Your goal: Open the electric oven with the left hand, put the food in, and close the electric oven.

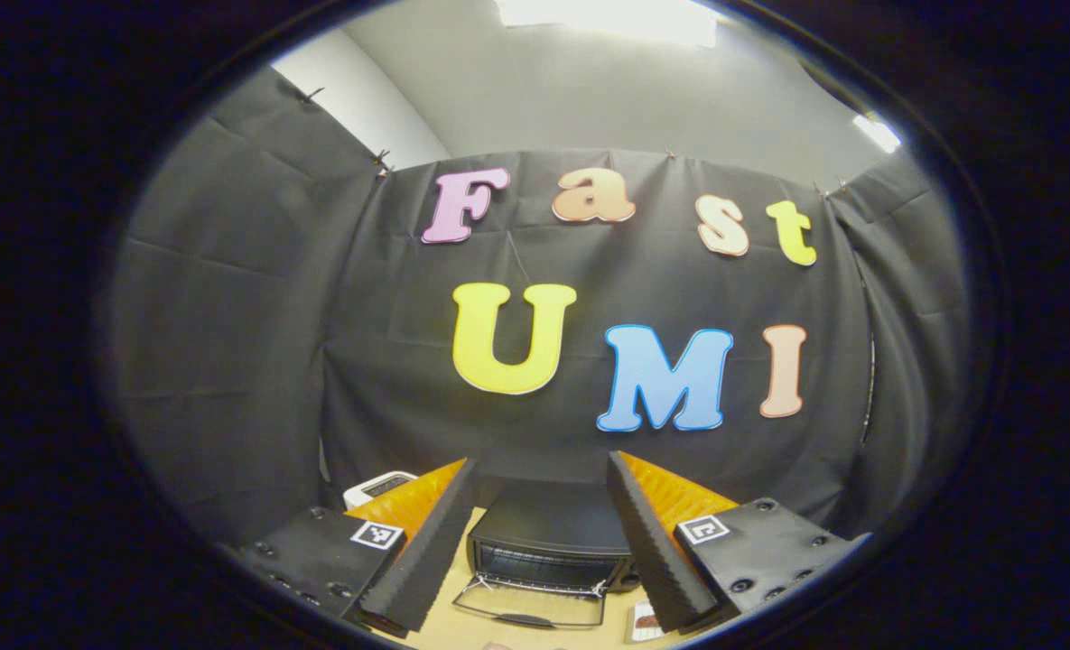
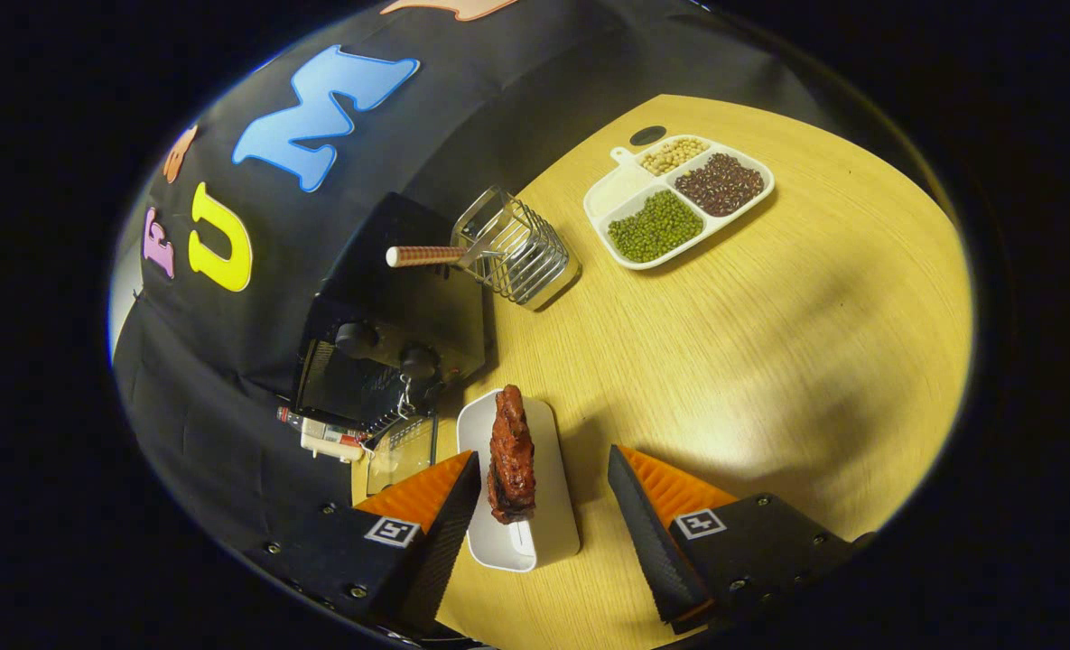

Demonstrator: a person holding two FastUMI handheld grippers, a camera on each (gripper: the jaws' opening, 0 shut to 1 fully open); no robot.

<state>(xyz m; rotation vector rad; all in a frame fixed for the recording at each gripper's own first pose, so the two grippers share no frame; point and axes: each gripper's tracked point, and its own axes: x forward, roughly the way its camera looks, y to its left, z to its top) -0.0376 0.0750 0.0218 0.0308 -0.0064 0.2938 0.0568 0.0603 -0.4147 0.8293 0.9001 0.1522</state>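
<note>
The black electric oven (image 1: 548, 533) stands on the wooden table below the left gripper (image 1: 542, 460), which hangs open and empty above and in front of it. Its glass door (image 1: 530, 605) lies folded down toward me, handle at the near edge. In the right gripper view the oven (image 2: 390, 334) sits at the left, knobs facing me, door (image 2: 399, 456) down. A reddish-brown piece of meat (image 2: 510, 456) lies on a white oblong plate (image 2: 548, 524) just right of the oven. The right gripper (image 2: 544, 451) hovers open over the plate, one finger on each side, the meat close to its left finger.
A wire basket (image 2: 521, 253) with a rolled stick (image 2: 422, 255) poking out stands behind the oven. A white divided tray (image 2: 679, 194) of beans lies farther back on the table (image 2: 769, 361). A small white and red item (image 2: 327, 440) lies by the oven door.
</note>
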